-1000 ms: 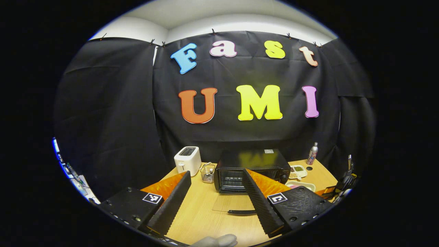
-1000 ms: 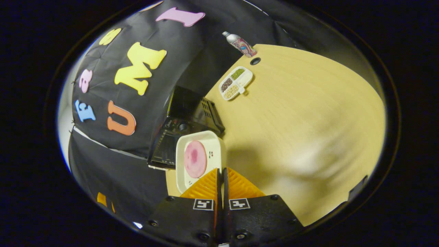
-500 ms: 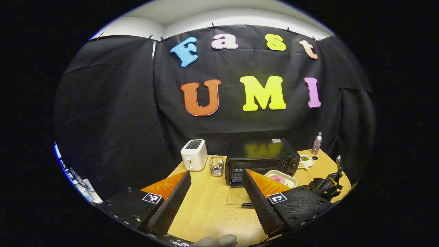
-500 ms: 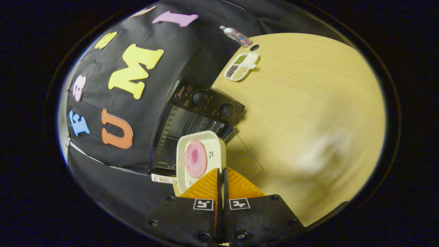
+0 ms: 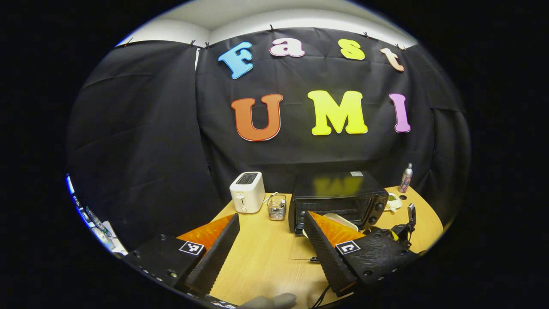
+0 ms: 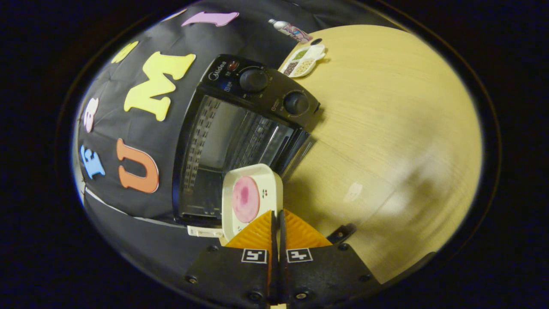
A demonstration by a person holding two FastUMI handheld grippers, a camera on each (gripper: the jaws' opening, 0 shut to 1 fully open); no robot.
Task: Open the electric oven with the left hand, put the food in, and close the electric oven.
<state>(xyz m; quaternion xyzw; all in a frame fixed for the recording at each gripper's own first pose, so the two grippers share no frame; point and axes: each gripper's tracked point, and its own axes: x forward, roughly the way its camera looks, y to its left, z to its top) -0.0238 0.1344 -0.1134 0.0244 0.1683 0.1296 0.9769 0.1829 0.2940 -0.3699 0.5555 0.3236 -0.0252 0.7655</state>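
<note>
The left gripper has two black blocky finger carriers, each with a small square black-and-white marker on top and round screws set along the lower edge. Its fingers are long wedges with ribbed inner faces. A thin black cable trails below the carrier on one side. The right gripper is built the same way (two markers side by side, screws near the corners), with ridged triangular fingers rising from a textured black body.

On the table: one black oven, one white toaster, one wire basket, one spray bottle, one divided snack tray, one plate bearing one pink food slice.
</note>
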